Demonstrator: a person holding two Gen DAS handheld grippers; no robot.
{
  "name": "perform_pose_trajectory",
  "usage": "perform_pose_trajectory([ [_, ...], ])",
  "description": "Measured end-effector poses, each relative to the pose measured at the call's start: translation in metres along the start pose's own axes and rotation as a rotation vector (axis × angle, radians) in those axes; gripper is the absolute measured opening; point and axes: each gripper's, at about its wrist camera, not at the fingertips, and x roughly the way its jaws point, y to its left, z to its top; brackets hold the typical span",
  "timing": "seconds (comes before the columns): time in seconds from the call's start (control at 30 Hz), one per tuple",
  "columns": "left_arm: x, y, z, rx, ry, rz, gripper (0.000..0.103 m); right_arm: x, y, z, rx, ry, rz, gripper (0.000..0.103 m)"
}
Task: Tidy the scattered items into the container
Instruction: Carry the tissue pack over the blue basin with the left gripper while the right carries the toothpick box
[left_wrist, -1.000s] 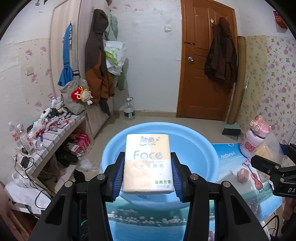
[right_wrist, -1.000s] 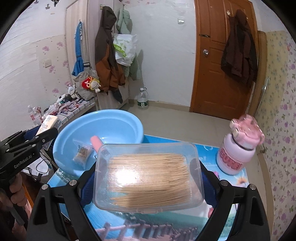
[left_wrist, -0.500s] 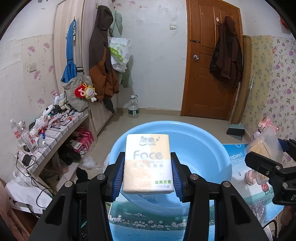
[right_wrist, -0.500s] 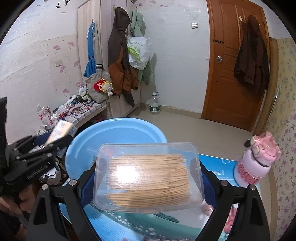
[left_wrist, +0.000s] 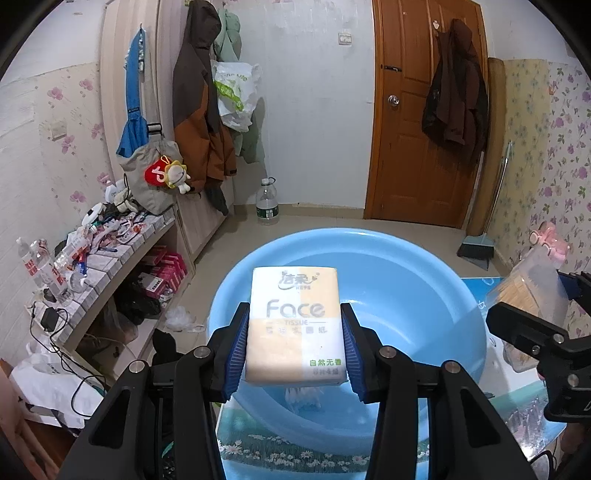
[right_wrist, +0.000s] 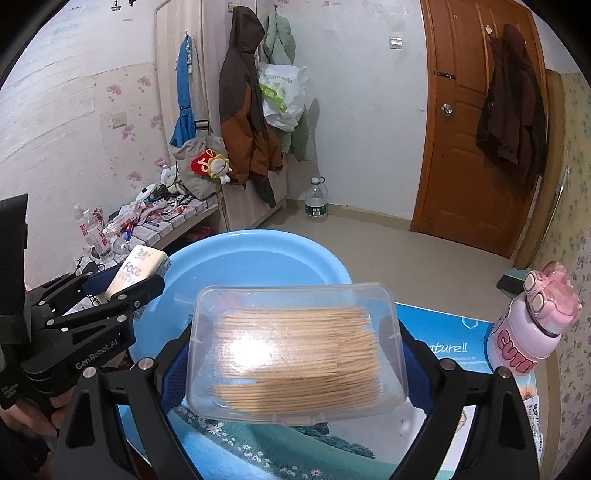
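Take the blue basin as your landmark; everything here turns on where each load sits against its rim.

Start on the left. Your left gripper is clamped narrowly on the tissue pack, blue pads pressed to its two long sides, so the pack's long axis runs straight ahead along the fingers. In the left wrist view the pack hangs over the basin's near-left rim, its front end already above the bowl and its rear end still over the lip. The basin's floor lies forward and below. From the right wrist view the same pack shows at the basin's left edge, raised above the rim rather than down inside.

Move to the right. Your right gripper stands wide, but that is a grip: its pads bear on the short ends of the clear toothpick box, whose long axis lies crosswise to the fingers. The box sits over the basin's near rim, with most of the bowl beyond it. The left wrist view puts the box just off the basin's right side.

Of the two, I judge your left hand slightly better placed to let go first. The pink bottle stands on the desk, right of the basin and apart from it, still to be collected.
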Motion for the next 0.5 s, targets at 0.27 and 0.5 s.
perform_pose_trajectory([
  [0.27,0.025,-0.009,-0.009,0.018,0.055,-0.002,0.044,0.020,-0.002,-0.003,0.008,0.036,-0.004,0.093],
  [0.5,0.037,-0.015,-0.019,0.026,0.099,-0.007,0.045,0.031,-0.004,-0.004,0.010,0.052,-0.002,0.093],
])
